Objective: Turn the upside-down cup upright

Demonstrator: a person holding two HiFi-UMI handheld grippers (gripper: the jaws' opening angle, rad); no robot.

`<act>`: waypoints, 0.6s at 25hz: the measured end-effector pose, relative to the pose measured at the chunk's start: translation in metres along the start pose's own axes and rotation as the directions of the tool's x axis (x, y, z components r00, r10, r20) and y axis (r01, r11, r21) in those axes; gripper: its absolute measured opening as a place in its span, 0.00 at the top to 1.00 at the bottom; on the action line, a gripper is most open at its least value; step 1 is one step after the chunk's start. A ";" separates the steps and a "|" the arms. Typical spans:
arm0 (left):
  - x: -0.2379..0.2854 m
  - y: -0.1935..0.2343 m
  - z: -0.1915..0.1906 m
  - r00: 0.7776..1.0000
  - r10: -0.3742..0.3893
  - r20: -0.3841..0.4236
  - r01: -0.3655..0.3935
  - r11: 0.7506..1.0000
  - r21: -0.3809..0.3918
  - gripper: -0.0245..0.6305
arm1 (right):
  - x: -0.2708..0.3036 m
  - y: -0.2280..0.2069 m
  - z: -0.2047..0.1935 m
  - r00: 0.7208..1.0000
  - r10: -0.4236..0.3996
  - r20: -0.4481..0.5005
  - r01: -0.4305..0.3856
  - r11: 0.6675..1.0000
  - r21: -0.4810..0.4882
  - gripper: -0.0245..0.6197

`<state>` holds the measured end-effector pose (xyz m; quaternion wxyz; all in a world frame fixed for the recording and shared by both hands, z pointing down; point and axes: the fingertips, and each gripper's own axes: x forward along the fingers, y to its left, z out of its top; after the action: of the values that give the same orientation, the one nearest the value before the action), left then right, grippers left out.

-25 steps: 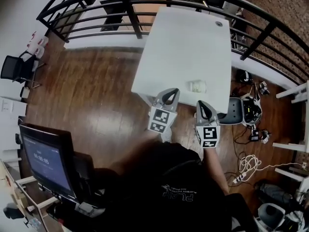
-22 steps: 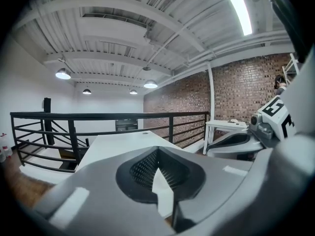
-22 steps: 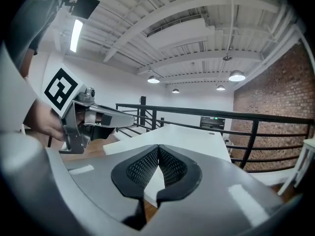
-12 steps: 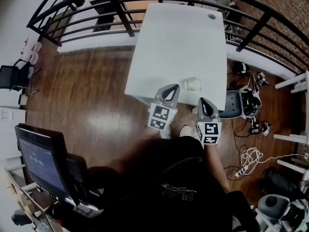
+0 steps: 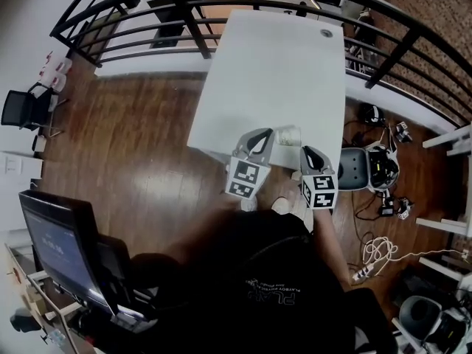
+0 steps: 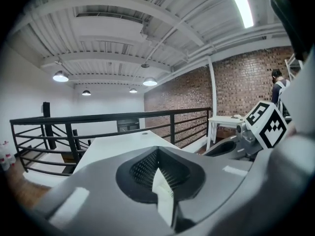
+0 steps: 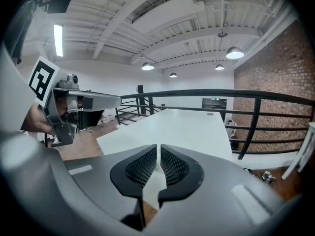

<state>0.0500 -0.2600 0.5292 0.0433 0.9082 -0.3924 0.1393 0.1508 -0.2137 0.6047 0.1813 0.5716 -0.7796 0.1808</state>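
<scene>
A small clear plastic cup (image 5: 289,134) stands near the front edge of the white table (image 5: 273,65) in the head view; I cannot tell which way up it is. My left gripper (image 5: 259,139) is just left of the cup and my right gripper (image 5: 309,153) just right of it, both at the table's front edge. In the left gripper view the left gripper (image 6: 157,156) is shut with nothing in it. The right gripper (image 7: 158,154) has its jaws shut to a thin slit and holds nothing. Neither gripper view shows the cup.
A black railing (image 5: 221,6) runs round the far and right sides of the table. A grey chair (image 5: 360,169) stands at the table's right front corner, with cables (image 5: 383,249) on the wooden floor. A monitor (image 5: 57,249) is at the lower left. A small round fitting (image 5: 327,32) sits at the table's far end.
Both grippers have come up closer to the table's front edge, so the cup now sits between their tips. Both stay shut.
</scene>
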 end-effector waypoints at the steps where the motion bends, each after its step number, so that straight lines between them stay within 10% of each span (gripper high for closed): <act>1: 0.001 -0.002 -0.001 1.000 0.001 -0.003 -0.001 1.000 0.012 0.96 | 0.002 -0.001 -0.001 1.000 0.007 -0.007 -0.007 1.000 0.001 0.90; 15: 0.008 0.013 -0.013 0.994 0.089 -0.057 -0.090 0.996 0.000 0.96 | 0.033 -0.022 -0.029 0.977 0.206 -0.060 -0.201 0.976 0.078 0.84</act>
<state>0.0432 -0.2720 0.5432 0.0495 0.8853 -0.4315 0.1661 0.1650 -0.2331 0.6476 0.1676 0.4884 -0.8205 0.2452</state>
